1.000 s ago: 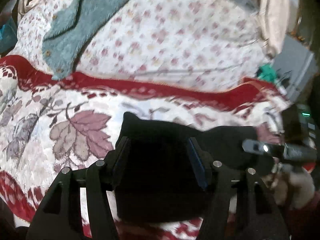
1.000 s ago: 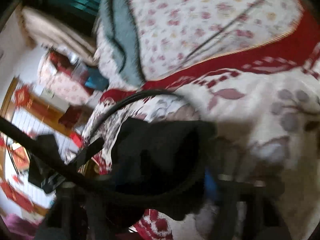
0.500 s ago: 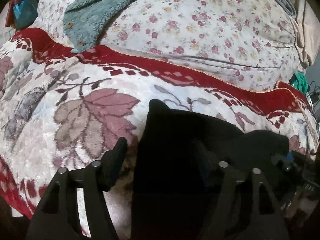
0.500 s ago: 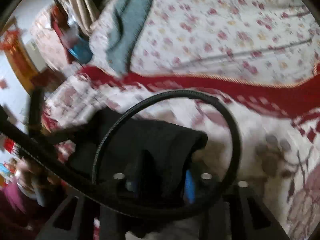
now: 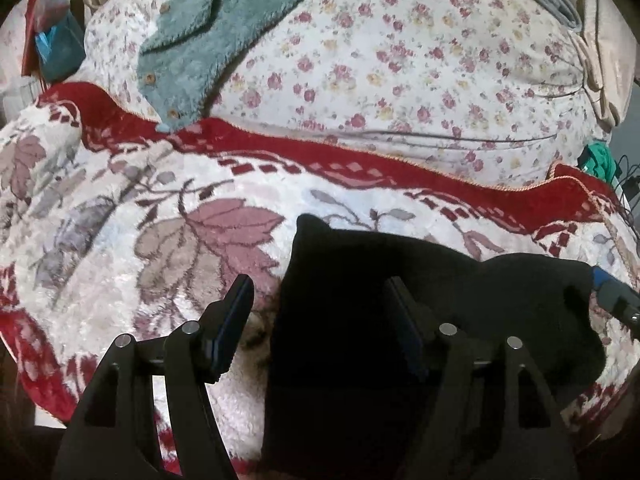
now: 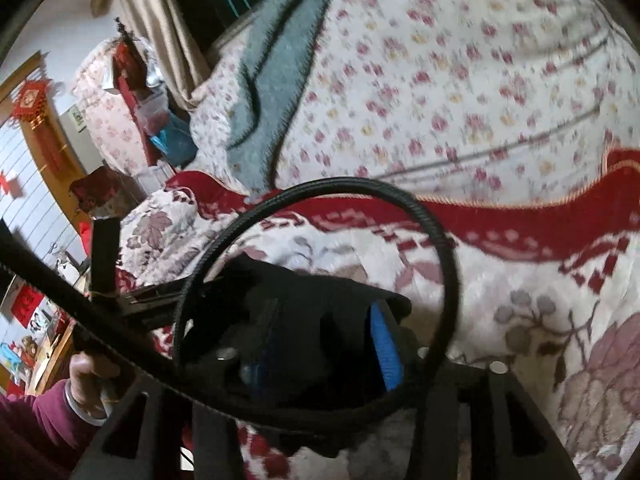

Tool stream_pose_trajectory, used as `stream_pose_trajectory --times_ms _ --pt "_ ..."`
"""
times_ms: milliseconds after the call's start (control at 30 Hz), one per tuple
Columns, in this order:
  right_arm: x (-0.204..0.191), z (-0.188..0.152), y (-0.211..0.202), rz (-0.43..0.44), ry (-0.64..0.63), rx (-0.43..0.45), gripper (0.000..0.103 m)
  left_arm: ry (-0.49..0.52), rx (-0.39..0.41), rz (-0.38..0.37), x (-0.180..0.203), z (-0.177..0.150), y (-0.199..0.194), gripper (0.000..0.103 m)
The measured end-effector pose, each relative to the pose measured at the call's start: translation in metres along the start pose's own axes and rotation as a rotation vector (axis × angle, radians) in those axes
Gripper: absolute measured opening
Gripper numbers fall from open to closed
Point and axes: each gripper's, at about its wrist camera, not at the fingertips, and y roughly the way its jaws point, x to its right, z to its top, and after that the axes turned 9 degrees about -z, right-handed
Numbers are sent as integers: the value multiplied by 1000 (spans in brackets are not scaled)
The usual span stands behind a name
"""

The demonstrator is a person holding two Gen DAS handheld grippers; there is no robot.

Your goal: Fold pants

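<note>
The left claw (image 5: pixel 320 316) stands with its fingers apart over the bed; its left finger (image 5: pixel 232 320) is over bare blanket, its right finger (image 5: pixel 404 328) is over black cloth, and nothing is pinched between them. Around it, from left to right, the leaf-patterned blanket (image 5: pixel 120 220) with a red border covers the near part of the bed, a teal fleece garment (image 5: pixel 208 40) lies on the rose-print quilt (image 5: pixel 400 60) beyond that border, and a green item (image 5: pixel 600 160) sits at the far right edge. The pants (image 5: pixel 400 280), black and bunched, lie on the blanket from between the left claw's fingers out to the right, where the tip of the right claw (image 5: pixel 612 296) touches their far corner.

In the right wrist view, a looped black cable (image 6: pixel 440 240) crosses in front of the lens and partly blocks the sight of the right claw (image 6: pixel 320 344). That claw is clamped on a fold of the pants (image 6: pixel 312 300), with black cloth between its blue pads (image 6: pixel 384 344). At the left of this view the left hand (image 6: pixel 92 372), in a maroon sleeve, grips its tool. The blanket (image 6: pixel 520 300) lies to the right of the pants, with the quilt (image 6: pixel 440 80) behind.
</note>
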Motion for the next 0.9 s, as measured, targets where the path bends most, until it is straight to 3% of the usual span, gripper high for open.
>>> stream_pose_trajectory --times_ms 267,500,600,733,800,900 --pt "-26 1 -17 51 -20 61 53 33 41 6 12 -6 -24 68" --pt "-37 -10 -8 60 -30 33 55 33 45 14 17 -14 -32 68" --pt "-39 -14 -4 53 -27 20 63 35 41 15 18 -17 -33 68" --pt "-38 -17 -3 36 -32 15 65 15 34 1 14 -19 -35 68" --pt "-35 -16 -2 20 -22 10 68 -2 25 -31 10 -19 -36 68" --pt "-25 -17 0 -16 22 -3 82 -35 16 -106 0 -19 -39 68"
